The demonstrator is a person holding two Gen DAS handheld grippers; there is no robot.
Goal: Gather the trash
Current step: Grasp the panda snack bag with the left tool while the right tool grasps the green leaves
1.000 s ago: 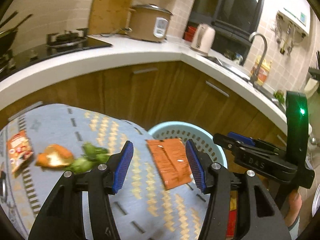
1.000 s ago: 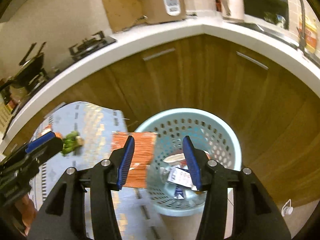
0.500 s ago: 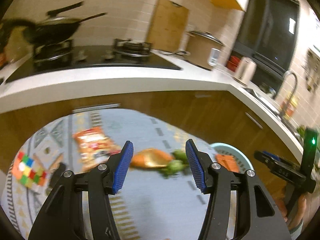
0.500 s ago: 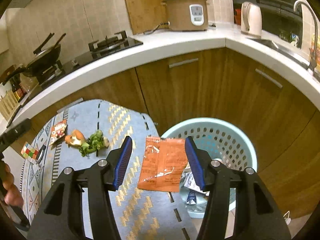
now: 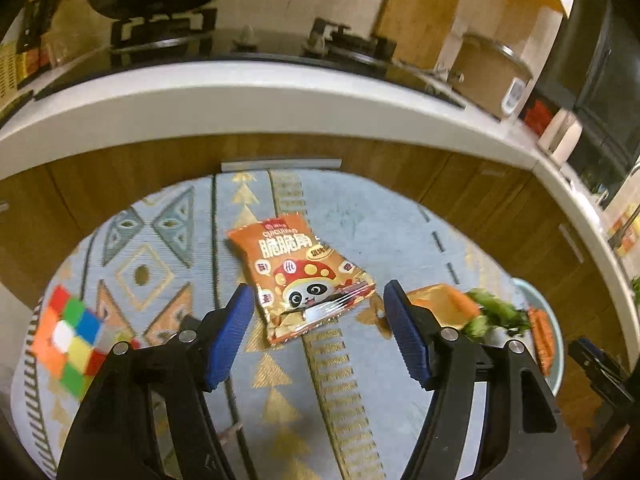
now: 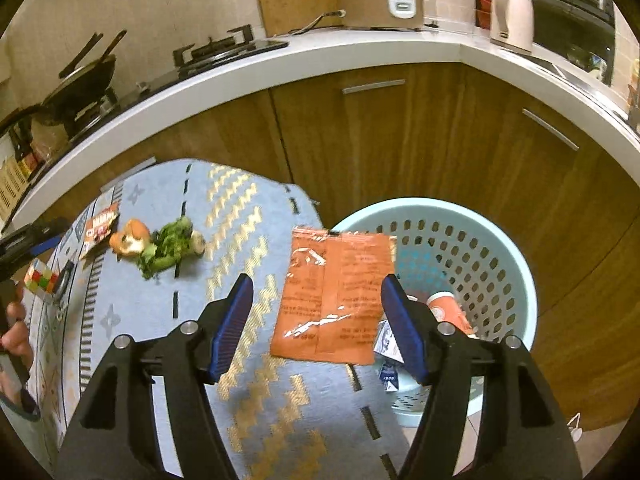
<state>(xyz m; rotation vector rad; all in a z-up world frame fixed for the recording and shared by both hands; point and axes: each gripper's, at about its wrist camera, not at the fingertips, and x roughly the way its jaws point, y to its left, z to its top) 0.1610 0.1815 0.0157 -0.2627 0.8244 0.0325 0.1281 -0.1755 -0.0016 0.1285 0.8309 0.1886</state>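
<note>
Snack bag point(image 5: 303, 276) flat on rug point(image 5: 168, 248) ahead of left gripper point(image 5: 318, 334), orange wrapper point(image 6: 334, 296) against basket point(image 6: 516, 280) rim before right gripper point(image 6: 316, 328), both just widened, spread, empty.

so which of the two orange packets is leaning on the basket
The plain orange packet, printed back up, between the right tool's open fingers: its far corner overlaps the basket rim. The panda packet lies flat mid-rug, away from the basket.

both wrist views downward; shared rug point(image 5: 352, 364)
</note>
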